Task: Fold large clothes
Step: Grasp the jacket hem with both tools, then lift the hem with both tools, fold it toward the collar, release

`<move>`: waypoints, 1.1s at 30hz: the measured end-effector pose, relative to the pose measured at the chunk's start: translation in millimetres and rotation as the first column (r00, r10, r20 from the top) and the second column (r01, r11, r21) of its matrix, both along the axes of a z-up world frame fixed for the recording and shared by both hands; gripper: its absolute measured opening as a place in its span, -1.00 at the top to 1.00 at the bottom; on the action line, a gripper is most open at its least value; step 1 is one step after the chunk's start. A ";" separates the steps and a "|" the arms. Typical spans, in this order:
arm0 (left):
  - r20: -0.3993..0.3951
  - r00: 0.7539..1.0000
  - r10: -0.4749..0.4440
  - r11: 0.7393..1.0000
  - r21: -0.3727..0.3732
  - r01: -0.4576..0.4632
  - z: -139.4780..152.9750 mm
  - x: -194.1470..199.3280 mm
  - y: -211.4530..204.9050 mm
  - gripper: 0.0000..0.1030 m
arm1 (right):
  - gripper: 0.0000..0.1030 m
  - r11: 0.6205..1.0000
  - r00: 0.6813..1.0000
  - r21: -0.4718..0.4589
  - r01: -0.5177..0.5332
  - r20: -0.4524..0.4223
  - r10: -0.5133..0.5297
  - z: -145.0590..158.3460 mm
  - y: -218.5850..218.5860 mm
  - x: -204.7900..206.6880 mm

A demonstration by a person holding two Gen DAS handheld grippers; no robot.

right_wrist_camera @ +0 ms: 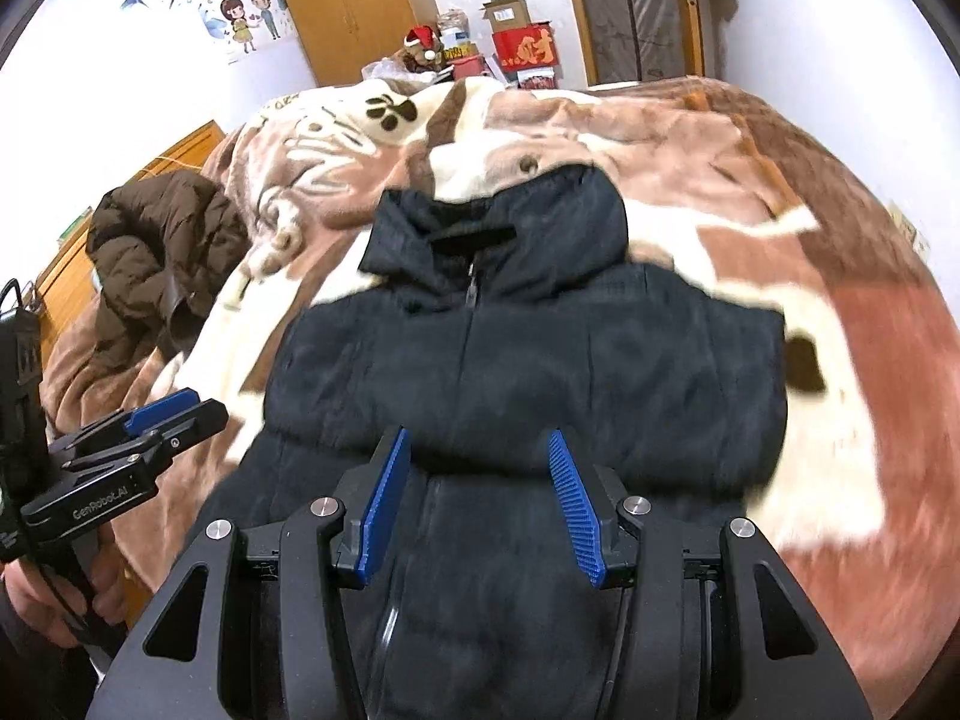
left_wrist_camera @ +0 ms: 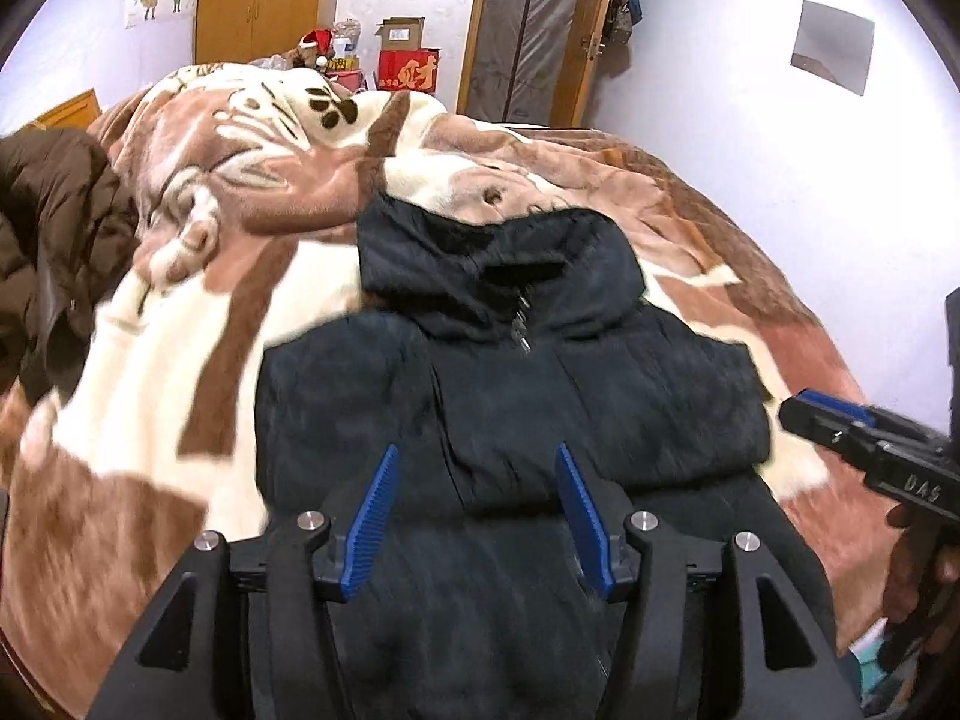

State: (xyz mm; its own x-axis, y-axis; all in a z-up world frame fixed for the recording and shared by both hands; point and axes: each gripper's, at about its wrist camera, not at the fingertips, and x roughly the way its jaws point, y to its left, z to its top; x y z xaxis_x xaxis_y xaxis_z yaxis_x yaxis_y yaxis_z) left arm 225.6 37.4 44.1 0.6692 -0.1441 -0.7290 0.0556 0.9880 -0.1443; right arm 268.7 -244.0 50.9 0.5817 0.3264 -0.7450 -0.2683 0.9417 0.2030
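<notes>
A black hooded padded jacket (left_wrist_camera: 510,396) lies face up on the bed, zip shut, hood at the far end, both sleeves folded in over the chest; it also shows in the right wrist view (right_wrist_camera: 528,360). My left gripper (left_wrist_camera: 477,456) is open and empty, held above the jacket's lower half. My right gripper (right_wrist_camera: 480,441) is open and empty, also above the lower half. The right gripper shows at the right edge of the left wrist view (left_wrist_camera: 804,408). The left gripper shows at the left of the right wrist view (right_wrist_camera: 180,408).
A brown and cream fleece blanket (left_wrist_camera: 240,252) covers the bed. A brown padded coat (right_wrist_camera: 156,246) lies heaped at the bed's left side. Boxes (right_wrist_camera: 522,42) and a wooden wardrobe (right_wrist_camera: 348,6) stand behind the bed, a door (left_wrist_camera: 534,30) at the far right.
</notes>
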 end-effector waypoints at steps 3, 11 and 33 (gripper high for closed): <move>-0.003 1.000 -0.001 1.000 -0.011 0.001 1.1 43.3 8.2 -0.16 | 0.04 1.000 1.000 -0.005 -0.005 0.011 0.006 4.9 1.6 40.2; -0.042 0.998 0.041 0.999 -0.029 -0.042 -22.5 157.5 27.5 -0.33 | -0.06 0.999 0.999 -0.026 0.036 -0.038 -0.037 -21.7 -10.6 162.3; -0.040 0.993 0.107 0.993 -0.039 -0.108 -85.2 283.5 50.1 0.93 | 0.82 0.996 0.997 -0.088 0.009 -0.071 -0.015 -73.8 -8.7 297.8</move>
State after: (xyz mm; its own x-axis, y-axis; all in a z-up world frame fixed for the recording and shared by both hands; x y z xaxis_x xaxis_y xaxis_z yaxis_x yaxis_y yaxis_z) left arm 509.1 87.5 -41.1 0.6545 -0.1034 -0.7489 -0.0569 0.9811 -0.1851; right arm 566.5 -252.6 -22.8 0.5293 0.2515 -0.8103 -0.2444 0.9598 0.1382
